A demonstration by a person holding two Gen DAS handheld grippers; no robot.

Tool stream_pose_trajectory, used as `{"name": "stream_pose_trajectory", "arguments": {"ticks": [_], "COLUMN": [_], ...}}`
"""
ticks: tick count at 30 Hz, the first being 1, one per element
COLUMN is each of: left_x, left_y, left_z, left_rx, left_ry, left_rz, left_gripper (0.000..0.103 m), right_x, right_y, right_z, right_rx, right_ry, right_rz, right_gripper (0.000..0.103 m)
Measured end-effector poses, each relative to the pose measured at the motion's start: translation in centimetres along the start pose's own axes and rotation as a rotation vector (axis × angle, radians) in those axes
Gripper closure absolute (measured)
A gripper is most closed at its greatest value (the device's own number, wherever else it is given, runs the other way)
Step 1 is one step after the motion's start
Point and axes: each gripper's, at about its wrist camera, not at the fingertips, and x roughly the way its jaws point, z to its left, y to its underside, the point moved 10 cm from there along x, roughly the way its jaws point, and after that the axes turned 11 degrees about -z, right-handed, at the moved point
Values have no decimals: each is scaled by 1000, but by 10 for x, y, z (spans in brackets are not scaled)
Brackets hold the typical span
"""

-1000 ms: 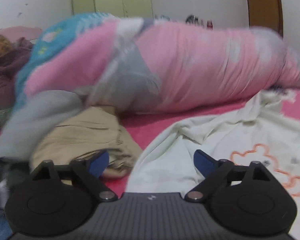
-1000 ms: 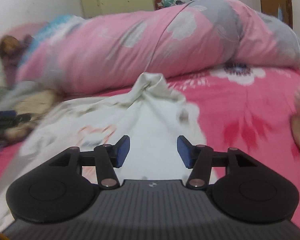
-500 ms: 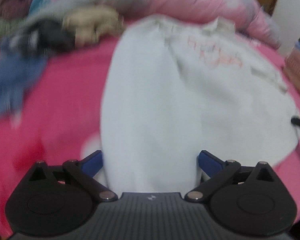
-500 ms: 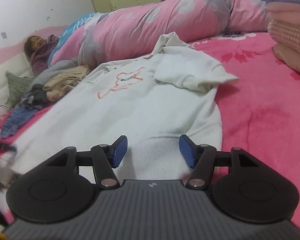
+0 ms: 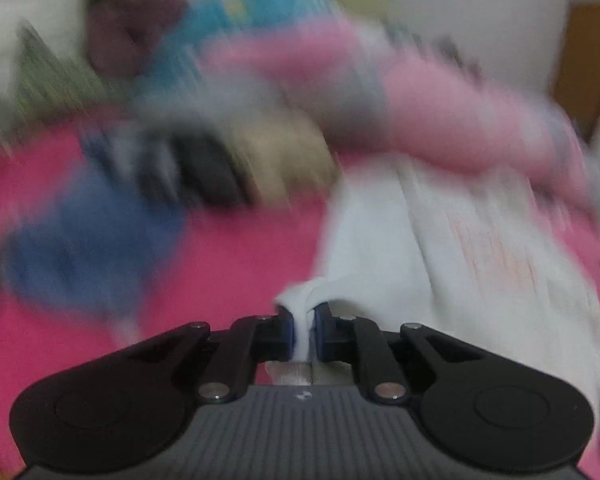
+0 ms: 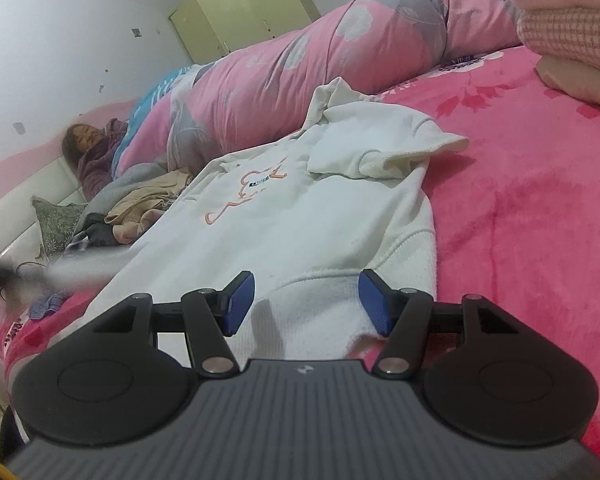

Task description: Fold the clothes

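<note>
Sweatshirt (image 6: 300, 216), a white one, is lying flat on the pink bed (image 6: 540, 216). Left tongs (image 5: 301, 330) are clenched on a bunched bit of its hem, right tongs (image 6: 306, 304) spread wide over the ribbed hem, grabbing nothing.

My left gripper (image 5: 301, 330) and right gripper (image 6: 306, 304): black linkage arms, silver pivot screws, blue-padded fingers (image 6: 374, 306), ribbed grey housing, round black side discs.
</note>
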Motion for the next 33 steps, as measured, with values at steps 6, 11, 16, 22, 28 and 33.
{"name": "stream_pose_trajectory", "arguments": {"ticks": [6, 11, 16, 22, 28, 33], "left_x": [-10, -81, -191, -344, -322, -234], "left_y": [-75, 14, 99, 170, 210, 205], "left_z": [110, 125, 77, 34, 6, -37], "left_rx": [-66, -99, -161, -78, -74, -89], "left_ry": [-294, -187, 133, 394, 353, 352], "left_rz": [-168, 11, 160, 267, 326, 285], "left_gripper": [6, 9, 10, 36, 36, 50], "right_x": [0, -1, -1, -10, -26, -31], "right_y": [0, 1, 0, -6, -17, -44], "right_z": [-1, -3, -5, -5, -8, -35], "right_rx": [0, 20, 52, 61, 84, 63], "right_ry": [0, -8, -20, -3, 25, 163], "right_rz": [-1, 1, -3, 6, 19, 0], "right_gripper": [45, 45, 45, 45, 36, 24]}}
